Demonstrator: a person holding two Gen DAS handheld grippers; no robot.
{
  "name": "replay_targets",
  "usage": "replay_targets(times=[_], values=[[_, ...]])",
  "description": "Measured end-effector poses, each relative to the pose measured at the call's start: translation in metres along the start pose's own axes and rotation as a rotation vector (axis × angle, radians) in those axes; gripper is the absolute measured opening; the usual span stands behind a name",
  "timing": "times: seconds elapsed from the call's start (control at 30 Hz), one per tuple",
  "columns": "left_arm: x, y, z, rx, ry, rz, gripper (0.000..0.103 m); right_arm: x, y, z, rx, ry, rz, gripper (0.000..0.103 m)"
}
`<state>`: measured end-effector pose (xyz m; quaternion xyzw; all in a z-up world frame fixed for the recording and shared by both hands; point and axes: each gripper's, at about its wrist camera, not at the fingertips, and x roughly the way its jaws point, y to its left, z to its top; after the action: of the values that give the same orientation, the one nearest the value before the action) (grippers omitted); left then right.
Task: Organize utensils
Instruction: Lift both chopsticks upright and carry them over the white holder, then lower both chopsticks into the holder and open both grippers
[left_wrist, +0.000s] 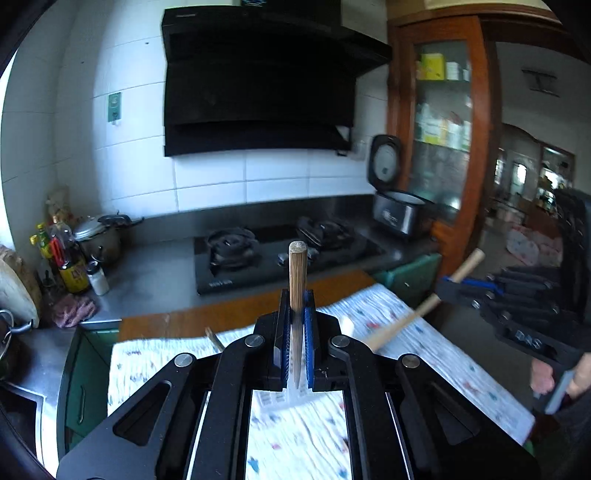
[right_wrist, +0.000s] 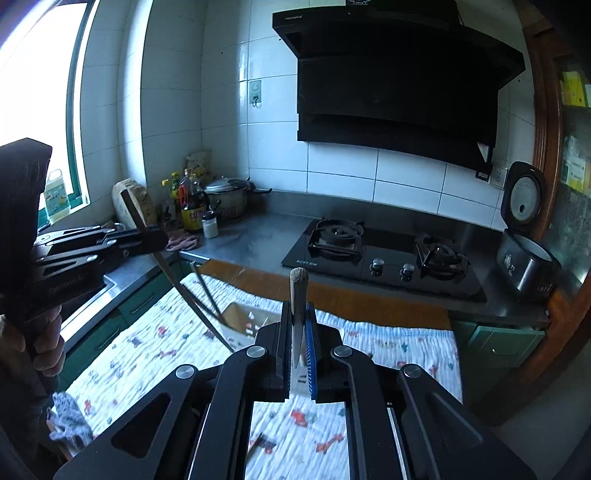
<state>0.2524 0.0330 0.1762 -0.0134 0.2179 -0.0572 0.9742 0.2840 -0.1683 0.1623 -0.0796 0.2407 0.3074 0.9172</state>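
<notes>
- Your left gripper (left_wrist: 296, 314) has its jaws clamped narrow on a wooden-handled knife (left_wrist: 297, 275); the handle stands up past the jaw tips and the blade runs back between the blue pads (left_wrist: 308, 343).
- Your right gripper (right_wrist: 298, 321) is closed the same way on a second wooden-handled knife (right_wrist: 299, 286), handle end up, its blade down between the pads.
- In the left wrist view, your right gripper appears to the right of the patterned cloth (left_wrist: 388, 314), with its pale handle sticking out on a slant above the cloth's right part.
- In the right wrist view, your left gripper (right_wrist: 153, 236) sits above the left edge of the patterned cloth, with a long thin blade (right_wrist: 192, 295) slanting down from it toward the cloth.
- Both knives are held off the cloth; neither touches it.
- A small open cardboard box (right_wrist: 245, 321) lies on the cloth, just beyond the right gripper's jaws and near the tip of that slanting blade.
- Thin sticks (right_wrist: 208, 291) lean out of the box; whether they are chopsticks you cannot tell.
- Beyond the cloth, the steel worktop (right_wrist: 258, 236) carries a black two-burner gas hob (right_wrist: 384, 254).
- To the right of the hob stands a rice cooker (right_wrist: 524, 258) with its lid open.
- To the left of the hob stand a lidded pot (right_wrist: 225, 199) and sauce bottles (right_wrist: 192, 206).
- Your hand (right_wrist: 40, 343) grips the left gripper's handle.
</notes>
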Motion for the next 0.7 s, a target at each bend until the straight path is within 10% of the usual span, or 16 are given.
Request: replay_targets(times=[0.7], values=[[0.085, 0.045, -0.016, -0.073, 0.122, 0.060, 0.005, 0.083, -0.023, 0.001, 0.044, 0.063, -0.019, 0.007]])
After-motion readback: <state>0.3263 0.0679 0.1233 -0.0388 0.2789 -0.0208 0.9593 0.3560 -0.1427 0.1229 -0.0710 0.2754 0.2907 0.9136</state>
